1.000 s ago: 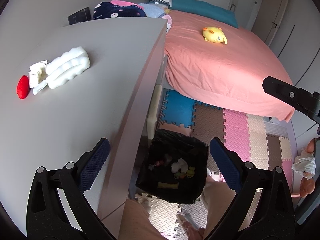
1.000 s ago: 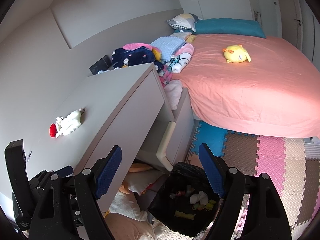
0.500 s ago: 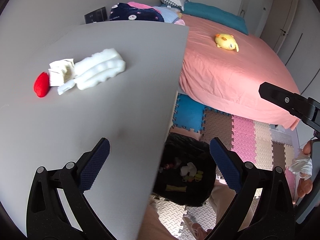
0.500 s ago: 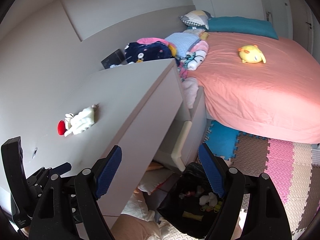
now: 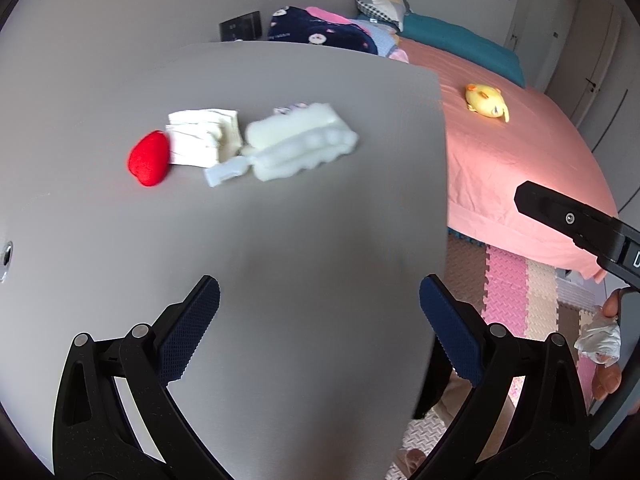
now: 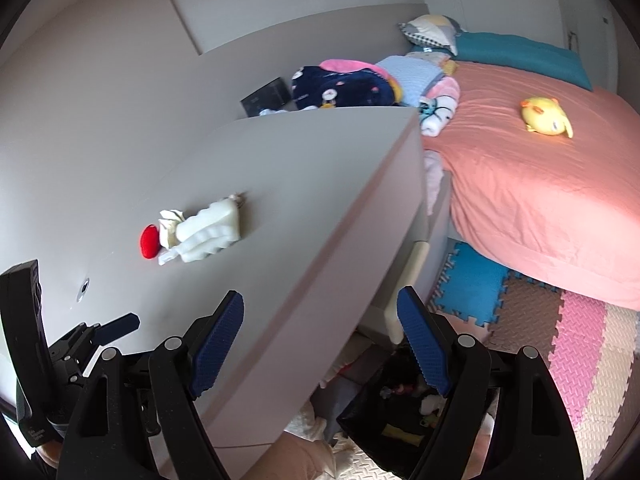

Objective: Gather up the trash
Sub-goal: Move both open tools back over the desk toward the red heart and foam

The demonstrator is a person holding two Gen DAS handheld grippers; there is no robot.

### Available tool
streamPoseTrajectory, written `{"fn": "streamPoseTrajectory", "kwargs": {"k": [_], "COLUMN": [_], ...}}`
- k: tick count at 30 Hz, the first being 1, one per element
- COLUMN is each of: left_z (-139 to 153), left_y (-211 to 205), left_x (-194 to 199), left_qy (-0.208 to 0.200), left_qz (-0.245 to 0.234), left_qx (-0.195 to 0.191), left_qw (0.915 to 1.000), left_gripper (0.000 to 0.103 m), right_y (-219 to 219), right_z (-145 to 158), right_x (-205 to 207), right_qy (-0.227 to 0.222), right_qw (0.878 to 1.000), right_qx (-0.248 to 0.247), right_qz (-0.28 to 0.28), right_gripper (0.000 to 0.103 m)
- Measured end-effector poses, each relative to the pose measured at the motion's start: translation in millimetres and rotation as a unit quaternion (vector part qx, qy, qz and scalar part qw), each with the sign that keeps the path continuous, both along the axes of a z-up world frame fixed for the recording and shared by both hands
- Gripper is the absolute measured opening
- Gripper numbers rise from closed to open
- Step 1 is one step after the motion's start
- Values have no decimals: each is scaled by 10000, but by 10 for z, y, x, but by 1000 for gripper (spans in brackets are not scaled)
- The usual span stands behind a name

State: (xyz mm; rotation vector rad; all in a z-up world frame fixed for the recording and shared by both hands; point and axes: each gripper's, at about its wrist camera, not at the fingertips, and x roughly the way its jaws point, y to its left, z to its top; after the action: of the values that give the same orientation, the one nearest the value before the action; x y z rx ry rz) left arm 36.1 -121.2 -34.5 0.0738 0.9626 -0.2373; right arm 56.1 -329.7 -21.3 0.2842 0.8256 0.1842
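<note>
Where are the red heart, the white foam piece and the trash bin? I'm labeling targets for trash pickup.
red heart [image 5: 149, 158], left wrist view, middle of its red face.
white foam piece [image 5: 302, 144], left wrist view, middle of its ridged top.
trash bin [image 6: 362, 412], right wrist view, black near wall.

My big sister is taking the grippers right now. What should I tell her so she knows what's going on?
Left gripper: open, empty, over the grey desk, facing the trash pile.
Right gripper: open, empty, at the desk's front edge above the black trash bin.
On the desk, clustered together: red heart-shaped piece, crumpled white tissue, white foam piece and a small whitish strip.
Done: the bin on the floor already holds some scraps.
Left: pick up those desk pieces and drop them in the bin. The left gripper looks best placed to go first.
</note>
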Motion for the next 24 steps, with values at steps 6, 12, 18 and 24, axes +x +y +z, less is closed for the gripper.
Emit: {"fn": "streamPoseTrajectory", "kwargs": {"k": [6,12,18,24], "left_z": [45,23,7,25], "left_y": [313,569,770,987], "left_x": [95,205,279,385], "left_qy": [-58,-9,-39,-187], "left_qz": [236,435,488,510], "left_qx": [55,80,199,339], "left_qw": [9997,9990,9986,9979], "left_gripper": [97,97,97,97], "right_y": [255,495,774,987], "right_z": [-31,-42,-31,-16], "right_x": [144,267,381,521], "right_qy": [55,117,200,362], "right_qw": [9997,9992,9985,9978], "right_qx": [2,28,179,493], "right_qz": [235,377,472,249], "right_gripper": [79,79,79,79]}}
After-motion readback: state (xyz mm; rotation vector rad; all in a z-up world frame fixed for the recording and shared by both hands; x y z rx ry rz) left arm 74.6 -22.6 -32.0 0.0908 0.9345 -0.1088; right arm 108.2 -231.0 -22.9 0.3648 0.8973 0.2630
